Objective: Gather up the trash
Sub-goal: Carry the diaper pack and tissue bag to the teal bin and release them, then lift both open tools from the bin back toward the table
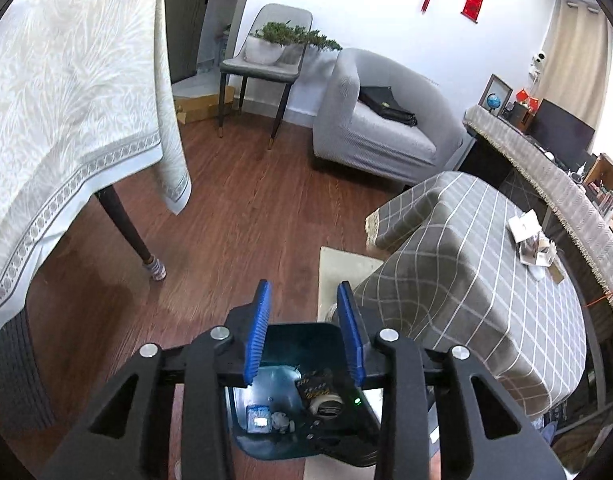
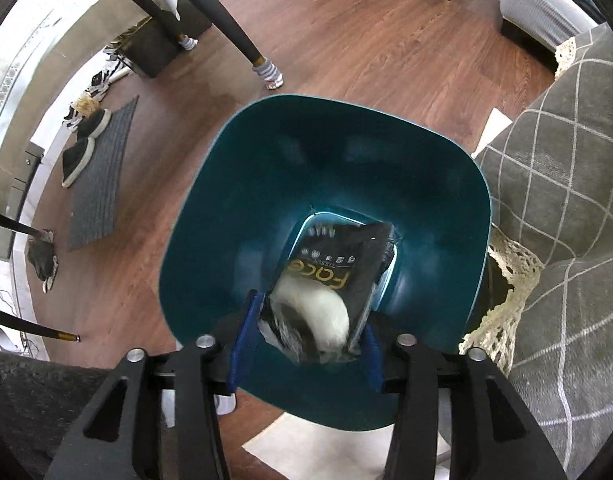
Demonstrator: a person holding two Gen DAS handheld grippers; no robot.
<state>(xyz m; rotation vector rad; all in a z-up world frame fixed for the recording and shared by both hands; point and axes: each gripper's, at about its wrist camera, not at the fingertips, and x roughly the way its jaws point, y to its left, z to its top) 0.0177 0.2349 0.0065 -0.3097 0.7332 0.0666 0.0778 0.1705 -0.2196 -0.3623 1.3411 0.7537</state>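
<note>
1. The left gripper has two flat blue fingers with fine ribbing on their edges.
2. They sit on matte black arms with triangular cut-outs.
3. Round silver screws cap the joints, four across.
4. A small green light glows below the fingers.
5. The right gripper is built alike: blue fingers, black arms, silver screws.

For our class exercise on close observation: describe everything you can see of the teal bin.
The bin is a deep teal tub, plastic by its look, with a rounded-square rim and smooth walls narrowing to a smaller base. It stands upright on the wooden floor beside a checked cloth. The right tool reaches into its mouth with a black tissue pack between its fingers. Small scraps lie at the bottom.
</note>
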